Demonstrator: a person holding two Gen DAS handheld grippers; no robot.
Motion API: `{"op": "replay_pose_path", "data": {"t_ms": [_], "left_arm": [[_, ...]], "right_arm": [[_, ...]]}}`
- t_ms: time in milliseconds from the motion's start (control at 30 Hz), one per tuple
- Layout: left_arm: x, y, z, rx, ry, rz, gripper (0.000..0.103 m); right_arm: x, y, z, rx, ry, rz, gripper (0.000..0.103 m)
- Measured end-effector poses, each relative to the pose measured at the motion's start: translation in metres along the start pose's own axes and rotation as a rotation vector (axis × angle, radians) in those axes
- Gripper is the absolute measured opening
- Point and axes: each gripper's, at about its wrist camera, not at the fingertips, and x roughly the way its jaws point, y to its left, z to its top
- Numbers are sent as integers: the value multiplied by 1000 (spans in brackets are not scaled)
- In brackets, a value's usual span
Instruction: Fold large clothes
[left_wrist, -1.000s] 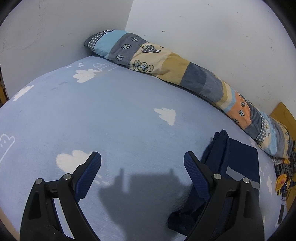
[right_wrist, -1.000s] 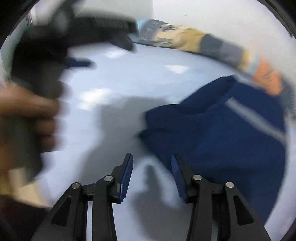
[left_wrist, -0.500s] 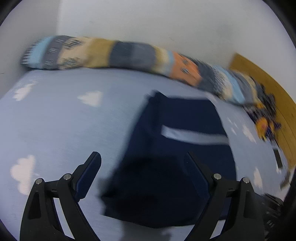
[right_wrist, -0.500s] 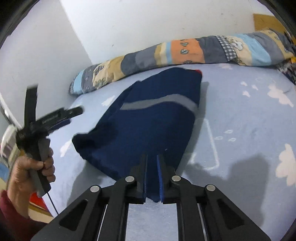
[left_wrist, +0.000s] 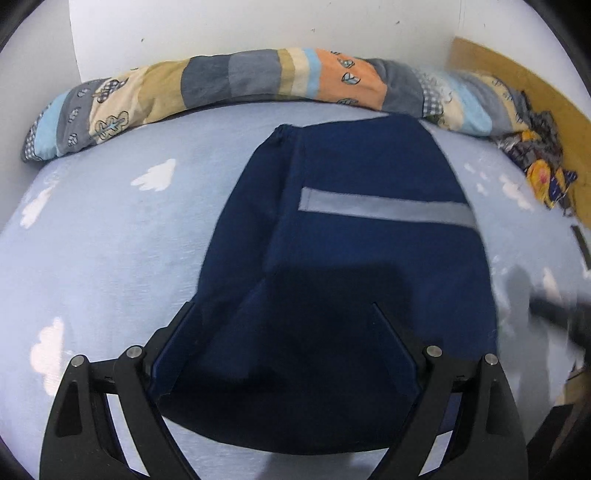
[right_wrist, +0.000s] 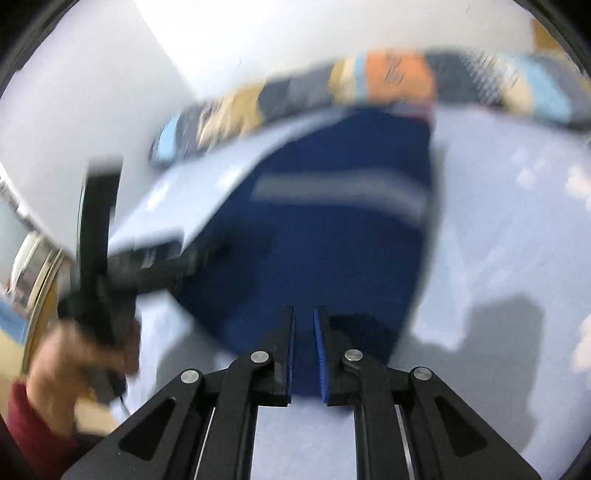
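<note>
1. Left claw (left_wrist: 284, 332): jaws spread wide above the near part of the garment (left_wrist: 354, 258), gripping nothing. Right claw (right_wrist: 303, 345): jaws narrow but opening, a thin gap between the pads; the garment's near edge lies below them, and the blur hides whether cloth is pinched.
2. Bed (left_wrist: 110, 240): pale blue sheet with white clouds, against a white wall.
3. Garment: navy with a grey stripe, spread flat mid-bed, far end touching the bolster (left_wrist: 258, 77).
4. Bolster: long patchwork roll along the wall.
5. Hand (right_wrist: 77, 362), red sleeve, holds the left claw's handle, blurred.
</note>
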Motion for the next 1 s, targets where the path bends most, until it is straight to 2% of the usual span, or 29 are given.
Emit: {"op": "replay_pose_path", "data": {"t_ms": [100,200,300,400,433,500,533,600,667,733,800,867,900,967,1000], "left_arm": [[1,-2,1,1,2,-8,91],[4,-5,3,18,5,3,91],[6,-4,4,5,10,2,91],[9,1,8,-22,17,2,91],[10,2,9,-27,19,4,91],[12,5,11,-39,22,11,91],[12,5,12,-39,21,16,91],[13,5,12,-40,24,16,91],[13,7,13,-55,26,7,91],[11,9,12,-73,26,-1,91],[9,11,11,-80,23,-4,91],[9,11,10,-76,24,0,91],[10,10,9,-72,29,3,91],[17,8,6,-49,58,7,92],[23,6,3,-32,87,15,92]], "right_arm": [[0,-19,44,-4,-62,-131,15],[18,-41,83,12,-75,-163,15],[53,-61,123,49,-64,-201,15],[93,-79,144,74,1,-219,15],[104,-87,144,85,20,-241,15],[141,-100,139,83,131,-301,13],[164,-110,132,69,197,-360,13],[164,-107,130,25,179,-392,12],[148,-102,133,32,183,-377,14],[116,-92,133,17,128,-330,14],[77,-74,119,5,72,-281,16],[53,-56,92,-6,70,-230,17],[50,-48,76,-16,85,-209,17],[75,-40,38,-38,206,-229,17],[84,-40,32,-48,209,-246,17]]}}
